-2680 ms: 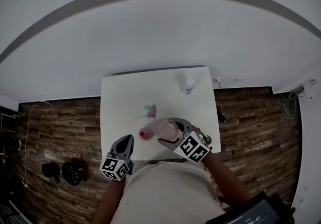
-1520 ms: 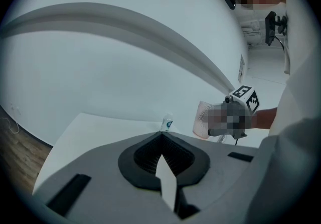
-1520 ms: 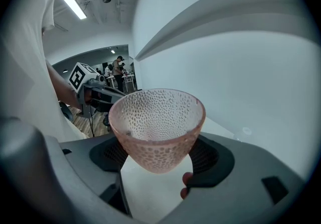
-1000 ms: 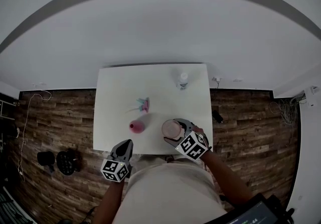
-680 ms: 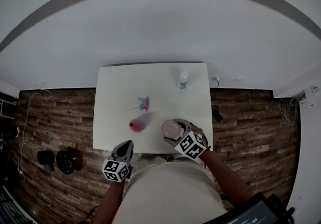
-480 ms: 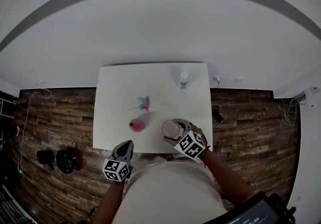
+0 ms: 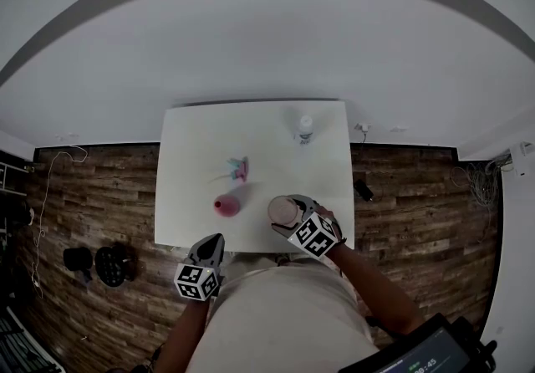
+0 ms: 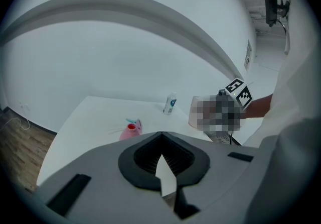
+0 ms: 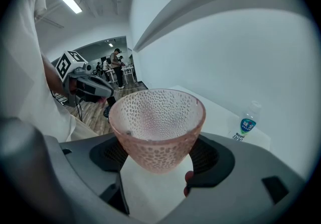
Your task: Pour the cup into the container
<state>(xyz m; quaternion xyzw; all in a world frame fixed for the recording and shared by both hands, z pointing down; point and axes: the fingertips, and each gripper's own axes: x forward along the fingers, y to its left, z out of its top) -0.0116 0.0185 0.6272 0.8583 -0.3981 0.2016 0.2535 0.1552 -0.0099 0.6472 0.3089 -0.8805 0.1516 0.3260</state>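
- the cup (image 9: 156, 130) is a pink, see-through glass with a dimpled wall. its mouth is open, and i cannot tell whether it holds anything.
- the container (image 7: 225, 205) is a small pink pot standing on the white table (image 7: 192, 154). its mouth faces up and looks reddish inside in the left gripper view.
- a clear bottle (image 7: 305, 129) with a blue label stands upright near the table's far edge, well apart from both.
- a small pink and teal thing (image 7: 238, 169) lies just beyond the container. it is too small to tell what it is.
- the cup stands upright, with its long axis vertical. the wide rim is on top and the narrow base is down between the jaws. the head view looks straight into its mouth.
- the right gripper (image 9: 159, 160) is clamped on the cup's lower wall, one dark pad on each side. it holds the cup over the table's near right part.
- the container is to the left of the cup and apart from it.
- the left gripper (image 8: 161, 165) has its jaws drawn together with nothing between them. it sits off the table's near edge, by the person's body and nearer than the container.
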